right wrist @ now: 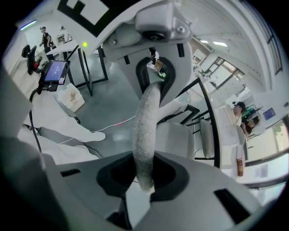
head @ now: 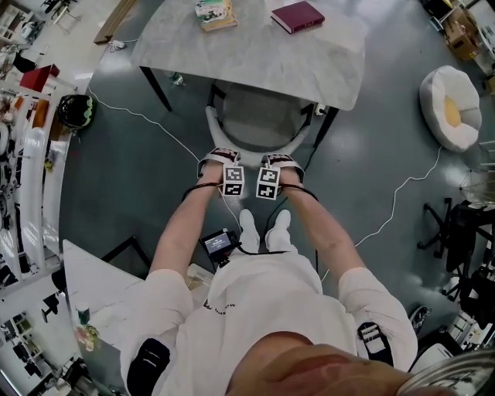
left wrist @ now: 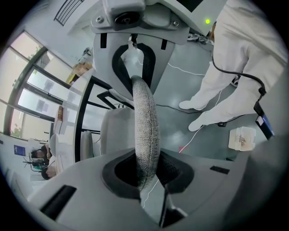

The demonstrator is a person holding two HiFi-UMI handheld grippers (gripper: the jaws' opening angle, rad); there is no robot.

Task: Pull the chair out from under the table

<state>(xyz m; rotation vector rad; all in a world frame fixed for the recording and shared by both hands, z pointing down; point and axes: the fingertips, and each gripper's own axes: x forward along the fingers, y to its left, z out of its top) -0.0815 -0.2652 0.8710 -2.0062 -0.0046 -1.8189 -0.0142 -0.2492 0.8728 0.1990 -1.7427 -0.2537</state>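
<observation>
Holding the chair [head: 259,116] by the curved top edge of its backrest [head: 249,148] with both tools: left gripper [head: 219,158] on the left part of that edge, right gripper [head: 281,161] just beside it on the right part. In each gripper view, jaws only a little apart and closed on the padded grey fabric edge, pressing it from both sides. Seat of the chair partly under the near edge of the table [head: 309,62], backrest on the near side, toward the white shoes [head: 249,228] of the person. On the far part of the table, a dark red book [head: 298,15] at right and a pale book [head: 216,13] at left, well apart.
</observation>
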